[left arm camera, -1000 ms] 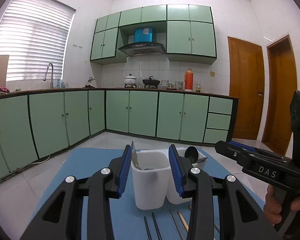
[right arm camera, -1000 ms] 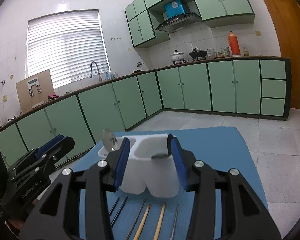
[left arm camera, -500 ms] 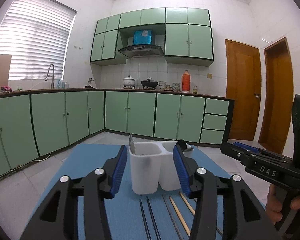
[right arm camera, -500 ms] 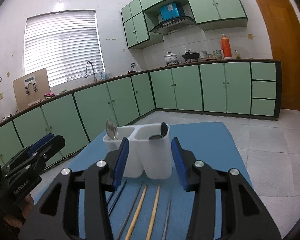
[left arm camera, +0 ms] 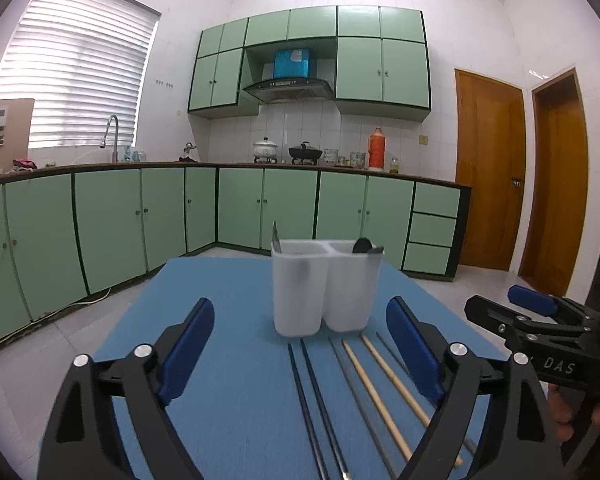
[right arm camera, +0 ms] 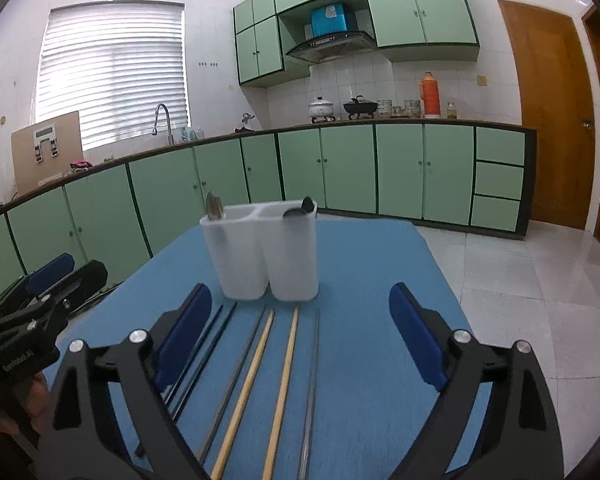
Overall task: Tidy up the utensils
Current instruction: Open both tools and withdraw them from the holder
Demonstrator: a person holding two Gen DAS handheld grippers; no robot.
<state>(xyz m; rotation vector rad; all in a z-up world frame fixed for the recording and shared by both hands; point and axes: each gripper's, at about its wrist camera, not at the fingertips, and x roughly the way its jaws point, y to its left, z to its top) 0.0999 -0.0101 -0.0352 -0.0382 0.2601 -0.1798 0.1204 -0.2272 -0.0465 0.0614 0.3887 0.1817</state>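
A white two-compartment utensil holder stands upright on a blue mat. A metal spoon pokes from its left compartment and a black spoon from its right one. Several chopsticks lie side by side in front of it: a black pair, a wooden pair and metal ones. My left gripper is open and empty above the chopsticks. My right gripper is open and empty too.
The mat covers a table whose edges drop to a tiled floor. Green kitchen cabinets line the far walls, with wooden doors at the right. Each gripper shows in the other's view, the right one and the left one.
Both grippers have pulled back from the holder and opened wide. The holder now stands free on the mat, farther away, and the chopsticks are in fuller view.
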